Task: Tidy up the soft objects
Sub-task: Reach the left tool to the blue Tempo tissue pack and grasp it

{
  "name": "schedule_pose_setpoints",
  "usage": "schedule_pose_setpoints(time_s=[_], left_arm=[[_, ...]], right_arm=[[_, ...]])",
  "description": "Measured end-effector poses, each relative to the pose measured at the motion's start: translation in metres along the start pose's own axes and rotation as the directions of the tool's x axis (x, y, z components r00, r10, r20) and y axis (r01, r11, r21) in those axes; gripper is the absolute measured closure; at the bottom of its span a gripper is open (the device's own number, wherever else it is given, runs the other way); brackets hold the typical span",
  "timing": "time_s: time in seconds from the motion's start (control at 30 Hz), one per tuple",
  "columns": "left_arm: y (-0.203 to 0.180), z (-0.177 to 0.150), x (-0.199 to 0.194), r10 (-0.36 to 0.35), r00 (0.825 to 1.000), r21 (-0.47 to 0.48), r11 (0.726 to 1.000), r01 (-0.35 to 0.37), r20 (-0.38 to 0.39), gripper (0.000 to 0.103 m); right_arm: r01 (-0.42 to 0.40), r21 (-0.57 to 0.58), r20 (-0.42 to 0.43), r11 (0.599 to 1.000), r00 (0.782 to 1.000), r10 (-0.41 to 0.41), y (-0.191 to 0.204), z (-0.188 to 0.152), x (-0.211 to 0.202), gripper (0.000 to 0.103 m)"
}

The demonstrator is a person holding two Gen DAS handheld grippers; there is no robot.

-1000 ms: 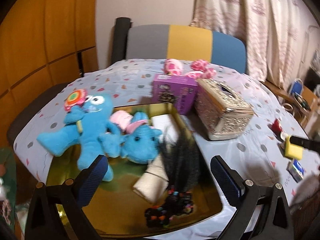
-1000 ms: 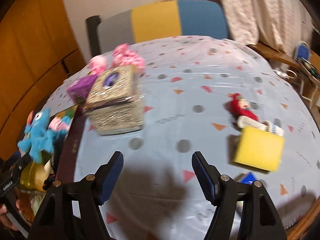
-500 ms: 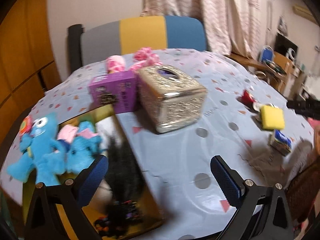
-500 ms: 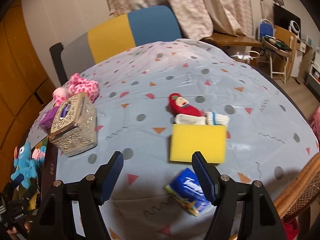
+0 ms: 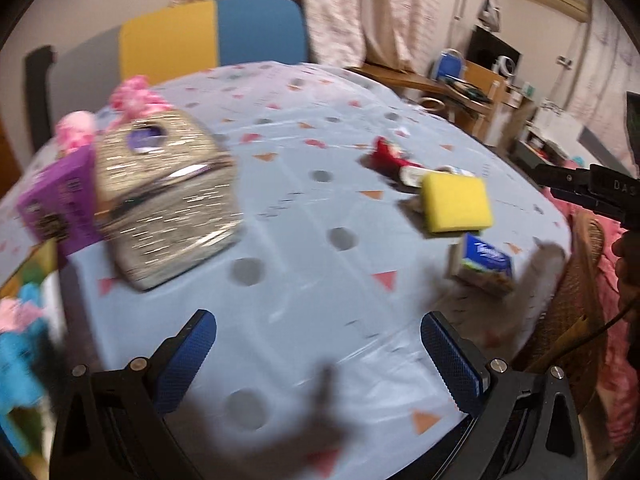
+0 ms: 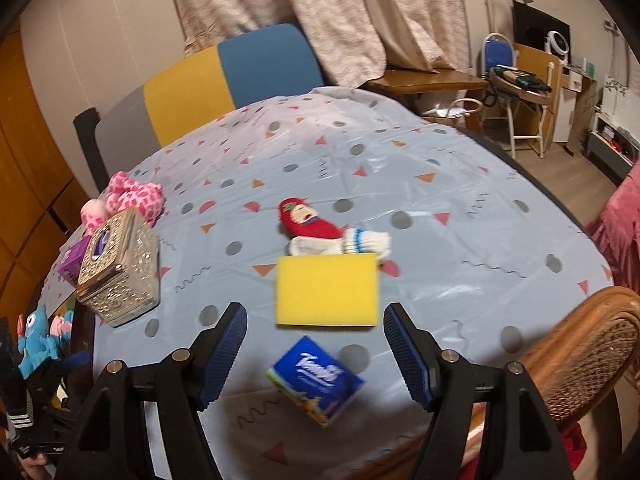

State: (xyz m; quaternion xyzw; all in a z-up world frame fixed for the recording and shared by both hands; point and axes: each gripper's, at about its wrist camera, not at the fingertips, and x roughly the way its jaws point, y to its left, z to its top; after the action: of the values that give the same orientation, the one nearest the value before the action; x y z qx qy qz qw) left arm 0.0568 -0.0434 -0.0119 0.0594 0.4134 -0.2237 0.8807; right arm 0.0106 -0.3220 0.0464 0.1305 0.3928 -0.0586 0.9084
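Both the left gripper (image 5: 318, 354) and right gripper (image 6: 315, 350) gape wide and empty above the tabletop (image 6: 460, 200), near the yellow sponge (image 6: 327, 290).

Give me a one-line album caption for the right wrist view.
Open right gripper hovers over a yellow sponge and blue tissue pack on a confetti-patterned tablecloth.

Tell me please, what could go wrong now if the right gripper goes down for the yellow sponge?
1. The right gripper is open above the blue tissue pack, which lies just in front of the yellow sponge; it might pinch or push the pack instead.
2. The white sock and the red sock lie right behind the sponge, so a push could shove them away.
3. The left wrist view is blurred, so aiming there seems unreliable.
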Motion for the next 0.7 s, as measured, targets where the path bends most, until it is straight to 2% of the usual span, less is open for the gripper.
schedule_pose_setpoints(time_s=[0.1,0.3,0.37,0.47,0.7], left_arm=[[-0.02,0.013,0.018,-0.064,0.997,0.016,0.998,0.065,-0.03,0.0],[-0.064,0.032,0.048,-0.148,0.984,0.073,0.985,0.155,-0.096,0.0],[-0.082,0.037,0.056,-0.184,0.975,0.097,0.976,0.196,-0.124,0.0],[-0.108,0.04,0.071,-0.242,0.952,0.102,0.959,0.264,-0.187,0.0],[-0.157,0.042,0.102,-0.205,0.952,0.214,0.943,0.254,-0.229,0.0]], right_arm=[[0.018,0.024,0.016,1.0,1.0,-0.019,-0.013,0.002,-0.007,0.031],[0.03,0.086,0.039,0.996,0.999,-0.033,-0.037,0.003,-0.016,0.031],[0.029,0.097,0.038,0.995,0.999,-0.033,-0.043,0.002,-0.016,0.031],[0.018,0.11,0.037,0.994,0.999,-0.022,-0.048,0.001,-0.016,0.031],[0.007,0.132,0.036,0.991,0.999,-0.011,-0.058,-0.002,-0.017,0.031]])
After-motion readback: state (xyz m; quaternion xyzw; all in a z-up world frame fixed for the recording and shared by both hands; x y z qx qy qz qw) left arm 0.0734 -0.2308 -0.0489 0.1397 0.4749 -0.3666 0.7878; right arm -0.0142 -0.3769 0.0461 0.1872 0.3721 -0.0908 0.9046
